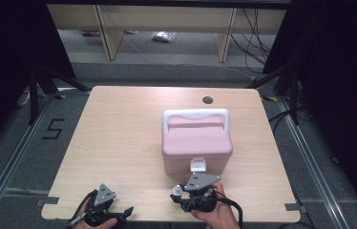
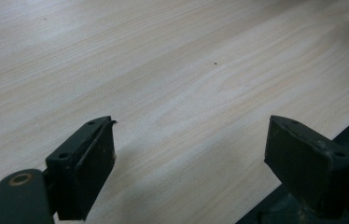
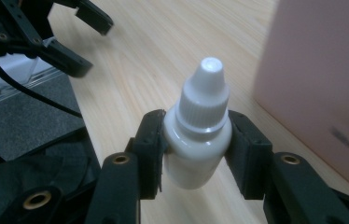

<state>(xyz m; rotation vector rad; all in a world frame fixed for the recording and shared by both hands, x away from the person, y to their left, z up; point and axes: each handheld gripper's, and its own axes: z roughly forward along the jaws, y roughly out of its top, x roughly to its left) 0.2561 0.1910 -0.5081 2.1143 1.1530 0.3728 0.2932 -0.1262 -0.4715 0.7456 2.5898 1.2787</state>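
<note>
A small white dropper bottle (image 3: 199, 130) with a ribbed cap sits between both pads of my right gripper (image 3: 196, 149), which is shut on it. In the high view the right gripper (image 1: 178, 192) holds the bottle (image 1: 178, 192) just in front of a pink box (image 1: 195, 145) that has a white handle and a white front latch (image 1: 198, 165). The box's pink wall (image 3: 322, 79) stands to the right in the right gripper view. My left gripper (image 2: 189, 154) is open over bare wood near the table's front edge, at the lower left of the high view (image 1: 128, 210).
The light wooden table (image 1: 119, 133) has a round cable hole (image 1: 207, 100) at the back. Its front edge runs just under both hands. Dark floor, metal rails and black stands surround the table. The left gripper (image 3: 46, 32) lies beyond the bottle in the right gripper view.
</note>
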